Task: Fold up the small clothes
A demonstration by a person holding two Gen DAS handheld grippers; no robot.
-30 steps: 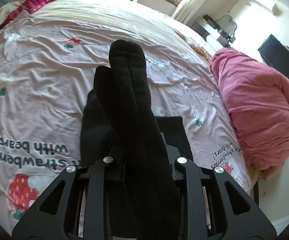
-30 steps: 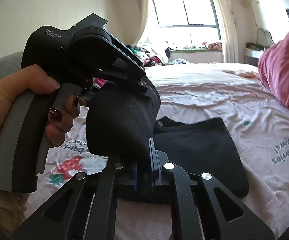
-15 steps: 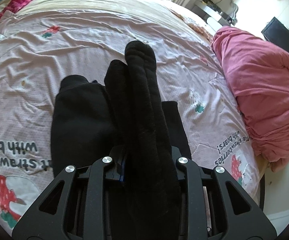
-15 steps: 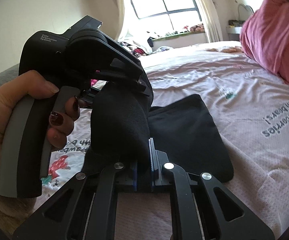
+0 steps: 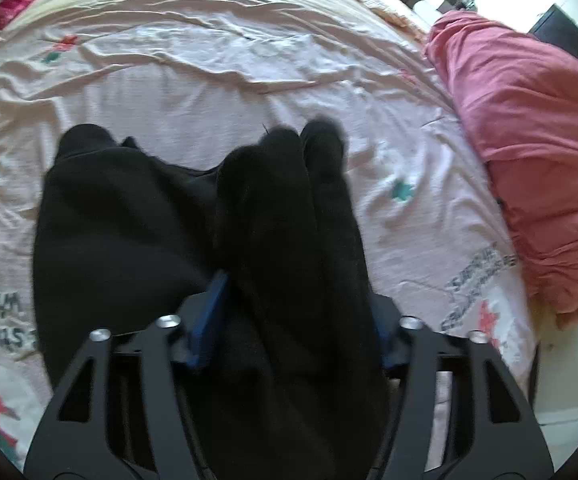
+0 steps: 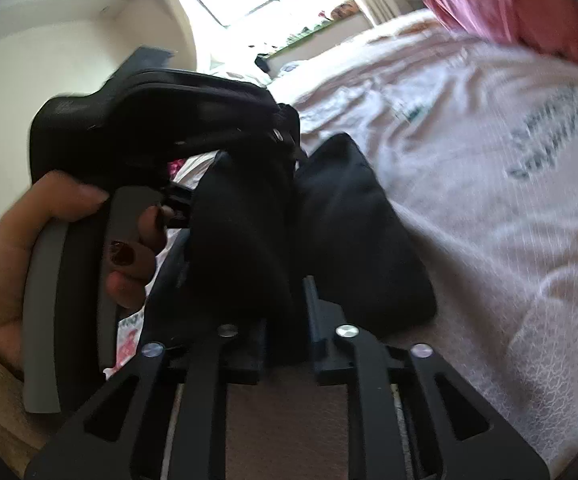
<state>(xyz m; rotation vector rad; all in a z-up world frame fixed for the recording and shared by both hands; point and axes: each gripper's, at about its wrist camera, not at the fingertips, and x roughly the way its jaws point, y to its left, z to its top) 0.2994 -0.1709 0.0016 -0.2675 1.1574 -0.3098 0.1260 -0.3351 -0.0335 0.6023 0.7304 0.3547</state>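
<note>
A pair of black socks (image 5: 289, 220) hangs lengthwise between the fingers of my left gripper (image 5: 297, 304). Its jaws are opening: the blue pads (image 5: 209, 312) stand wide, and the socks lie loose between them, toes low over the pink bedsheet (image 5: 193, 88). In the right wrist view the other end of the socks (image 6: 241, 240) sits in my right gripper (image 6: 285, 312). Those jaws are opening too, with a narrow gap beside the cloth. A folded black garment (image 6: 361, 240) lies on the bed just behind, and also shows as the folded black garment (image 5: 121, 220) at the left.
A person's hand (image 6: 29, 248) holds the left gripper's handle (image 6: 45, 320) close on the left of the right wrist view. A bunched pink duvet (image 5: 529, 160) lies along the bed's right side. The bed edge and floor (image 5: 561, 368) are below it.
Both grippers have come down toward the bed with the socks, and the right one has rolled. Both pairs of jaws have widened, the left far more.
</note>
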